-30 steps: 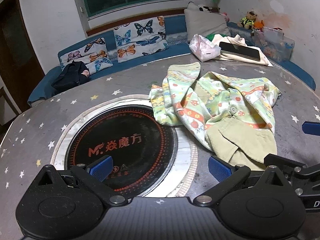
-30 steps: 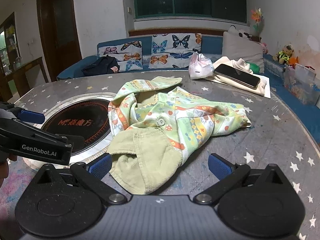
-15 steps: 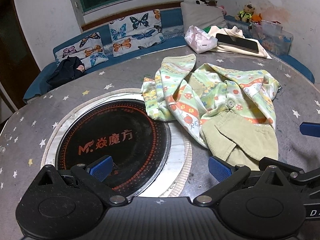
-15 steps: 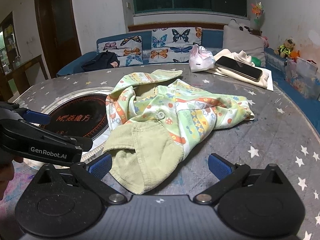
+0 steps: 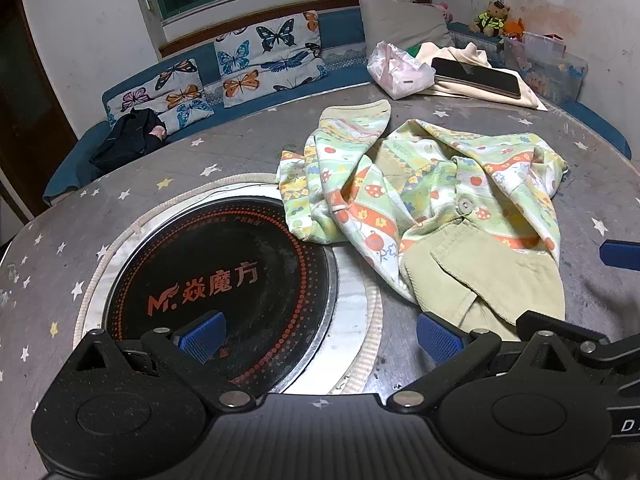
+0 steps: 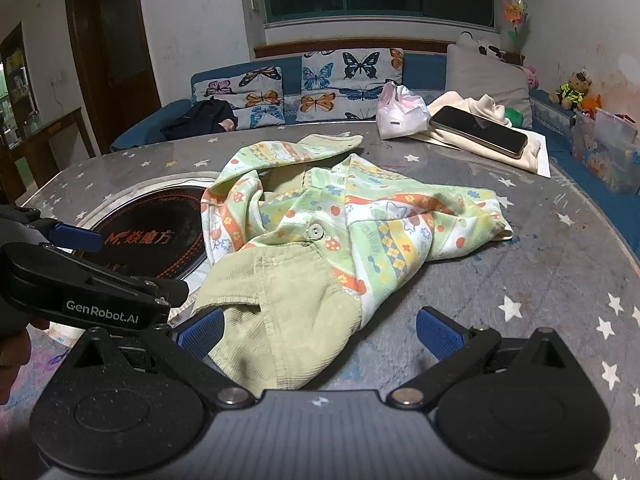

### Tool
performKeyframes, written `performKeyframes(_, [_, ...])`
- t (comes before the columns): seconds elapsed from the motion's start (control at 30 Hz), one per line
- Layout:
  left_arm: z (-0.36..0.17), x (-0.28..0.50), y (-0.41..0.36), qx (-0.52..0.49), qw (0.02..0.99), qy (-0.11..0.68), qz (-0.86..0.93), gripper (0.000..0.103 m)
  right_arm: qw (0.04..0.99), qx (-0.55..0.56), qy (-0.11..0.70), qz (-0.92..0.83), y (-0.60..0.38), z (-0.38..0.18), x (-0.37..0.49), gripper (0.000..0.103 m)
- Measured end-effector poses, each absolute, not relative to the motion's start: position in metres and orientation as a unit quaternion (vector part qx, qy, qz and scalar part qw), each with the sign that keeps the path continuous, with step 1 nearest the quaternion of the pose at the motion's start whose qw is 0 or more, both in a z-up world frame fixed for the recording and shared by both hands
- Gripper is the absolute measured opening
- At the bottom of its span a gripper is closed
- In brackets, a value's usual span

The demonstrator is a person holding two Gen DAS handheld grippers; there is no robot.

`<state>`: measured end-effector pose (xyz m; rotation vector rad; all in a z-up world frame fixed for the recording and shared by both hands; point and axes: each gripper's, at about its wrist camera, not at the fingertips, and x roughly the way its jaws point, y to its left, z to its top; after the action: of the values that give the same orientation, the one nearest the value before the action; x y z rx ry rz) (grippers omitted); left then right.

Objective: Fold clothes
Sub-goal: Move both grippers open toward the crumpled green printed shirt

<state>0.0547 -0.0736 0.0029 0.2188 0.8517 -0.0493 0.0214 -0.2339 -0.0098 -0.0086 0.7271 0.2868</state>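
A crumpled child's jacket (image 6: 320,240) lies on the desk (image 6: 540,280) just beside the induction cooktop (image 5: 216,276), one sleeve overlapping its rim. Both tongs, left (image 5: 320,332) and right (image 6: 320,330), hang released near its hem, probably ready to spread it flat.

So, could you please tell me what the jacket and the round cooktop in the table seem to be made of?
Jacket: soft woven fabric, probably cotton, matte, with a printed pattern; it creases and slumps. Its plain green part shows fine ribs, like corduroy.
Cooktop: smooth black glass or ceramic, slightly glossy, with printed orange dots and lettering, set in what looks like a metal ring.
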Motion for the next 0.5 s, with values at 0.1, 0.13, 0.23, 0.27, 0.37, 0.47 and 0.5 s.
performKeyframes(0.1, [0.003,0.058,-0.075,0.109,0.904,0.412,-0.024,0.103,0.924,-0.005,0.355,0.139,-0.234,-0.009,0.025,0.103])
performKeyframes(0.13, [0.003,0.059,-0.076,0.111,0.904,0.412,-0.023,0.103,0.924,-0.006,0.355,0.139,-0.235,-0.009,0.026,0.103])
performKeyframes(0.23, [0.005,0.065,-0.078,0.116,0.904,0.410,-0.022,0.103,0.925,-0.006,0.354,0.138,-0.235,-0.008,0.031,0.103])
performKeyframes(0.27, [0.005,0.067,-0.079,0.116,0.905,0.409,-0.022,0.103,0.926,-0.006,0.352,0.138,-0.235,-0.008,0.033,0.103])
performKeyframes(0.37, [0.007,0.074,-0.080,0.117,0.906,0.407,-0.022,0.103,0.927,-0.007,0.349,0.138,-0.235,-0.007,0.039,0.103])
performKeyframes(0.47, [0.009,0.082,-0.081,0.117,0.906,0.406,-0.022,0.103,0.928,-0.010,0.347,0.137,-0.235,-0.006,0.046,0.103])
performKeyframes(0.5, [0.009,0.085,-0.082,0.118,0.906,0.406,-0.021,0.103,0.928,-0.012,0.347,0.136,-0.235,-0.005,0.048,0.103])
